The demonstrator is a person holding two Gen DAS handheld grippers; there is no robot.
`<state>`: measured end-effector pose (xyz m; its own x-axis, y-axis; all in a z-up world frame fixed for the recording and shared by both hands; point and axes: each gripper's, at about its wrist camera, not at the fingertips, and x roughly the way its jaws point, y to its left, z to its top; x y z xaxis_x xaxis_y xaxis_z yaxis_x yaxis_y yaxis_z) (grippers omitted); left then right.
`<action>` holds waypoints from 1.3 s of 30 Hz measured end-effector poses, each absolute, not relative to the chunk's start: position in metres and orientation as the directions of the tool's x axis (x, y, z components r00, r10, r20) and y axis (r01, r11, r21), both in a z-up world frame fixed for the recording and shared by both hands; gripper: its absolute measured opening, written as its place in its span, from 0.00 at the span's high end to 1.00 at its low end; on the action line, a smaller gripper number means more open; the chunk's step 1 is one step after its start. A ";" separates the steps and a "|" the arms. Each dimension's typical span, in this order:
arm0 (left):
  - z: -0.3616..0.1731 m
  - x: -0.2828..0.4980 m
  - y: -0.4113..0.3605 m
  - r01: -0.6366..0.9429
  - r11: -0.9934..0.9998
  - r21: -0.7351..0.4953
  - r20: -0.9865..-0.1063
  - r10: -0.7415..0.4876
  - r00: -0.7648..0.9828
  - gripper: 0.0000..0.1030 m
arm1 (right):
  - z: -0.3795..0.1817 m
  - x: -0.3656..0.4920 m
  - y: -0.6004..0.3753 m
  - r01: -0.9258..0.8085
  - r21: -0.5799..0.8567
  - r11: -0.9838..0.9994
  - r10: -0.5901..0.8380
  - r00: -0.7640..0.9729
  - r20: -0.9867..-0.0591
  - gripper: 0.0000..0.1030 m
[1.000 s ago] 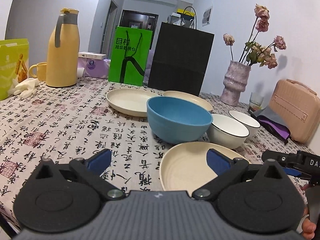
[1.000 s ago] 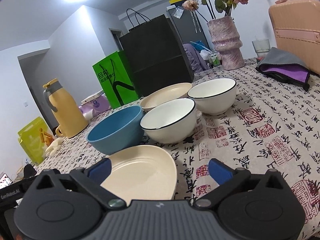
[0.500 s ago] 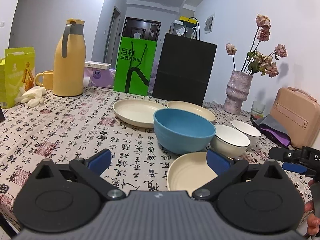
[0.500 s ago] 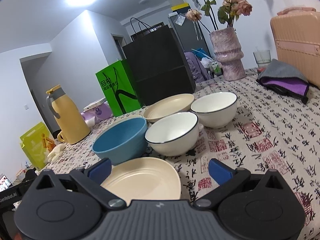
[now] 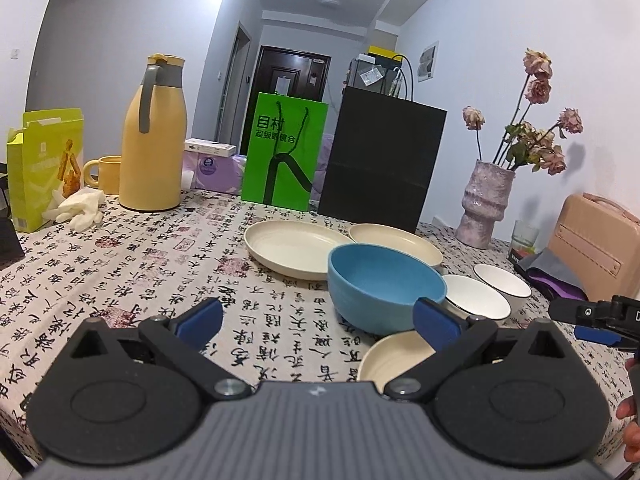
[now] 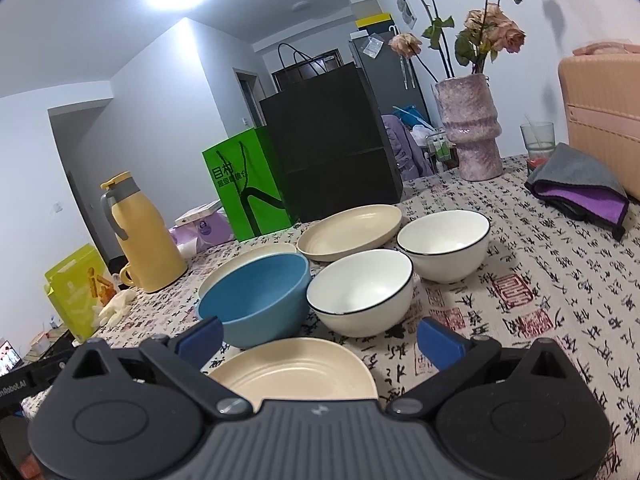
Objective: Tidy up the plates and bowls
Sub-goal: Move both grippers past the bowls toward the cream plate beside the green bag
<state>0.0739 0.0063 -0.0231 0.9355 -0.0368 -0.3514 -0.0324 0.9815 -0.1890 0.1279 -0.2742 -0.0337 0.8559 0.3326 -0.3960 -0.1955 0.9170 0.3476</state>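
Right wrist | right gripper (image 6: pixel 320 338) spread, empty | cream plate (image 6: pixel 296 372) lower centre | blue bowl (image 6: pixel 256 294) behind | left gripper (image 5: pixel 318 320) spread, empty

On a cloth-covered table, the nearest cream plate (image 6: pixel 296 372) is half hidden behind the right gripper's body; from the left wrist view only a sliver of it shows. The blue bowl (image 6: pixel 256 296) covers most of a cream plate (image 6: pixel 244 258) behind it. A pink case (image 6: pixel 600 112) and a person's fingers (image 5: pixel 630 432) are cut off at the frame edge.
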 end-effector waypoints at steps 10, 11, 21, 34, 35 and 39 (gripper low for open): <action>-0.014 0.100 0.026 -0.065 0.978 -0.199 -0.357 -0.011 0.934 0.00 | -0.021 0.162 -0.258 -0.228 0.340 0.912 0.361 0.839 -0.406 0.00; -0.013 0.103 0.028 -0.070 0.977 -0.202 -0.357 -0.007 0.934 0.00 | -0.020 0.165 -0.256 -0.231 0.339 0.912 0.363 0.839 -0.406 0.00; 0.002 0.136 0.056 -0.098 0.966 -0.239 -0.360 0.006 0.933 0.00 | -0.002 0.202 -0.228 -0.269 0.325 0.906 0.389 0.833 -0.394 0.00; 0.023 0.175 0.083 -0.137 0.960 -0.245 -0.350 0.044 0.936 0.00 | 0.012 0.249 -0.190 -0.289 0.366 0.884 0.431 0.807 -0.403 0.00; 0.024 0.178 0.085 -0.143 0.957 -0.251 -0.351 0.048 0.935 0.00 | 0.012 0.254 -0.187 -0.288 0.368 0.884 0.433 0.804 -0.408 0.00; 0.031 0.191 0.092 -0.159 0.950 -0.269 -0.347 0.059 0.936 0.00 | 0.013 0.267 -0.175 -0.293 0.378 0.878 0.445 0.790 -0.422 0.00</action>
<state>0.1914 0.0922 0.0309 0.9361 0.0591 -0.3467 -0.1594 0.9499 -0.2687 0.2674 -0.1753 0.0134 0.7899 0.4448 -0.4222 -0.2925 0.8783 0.3781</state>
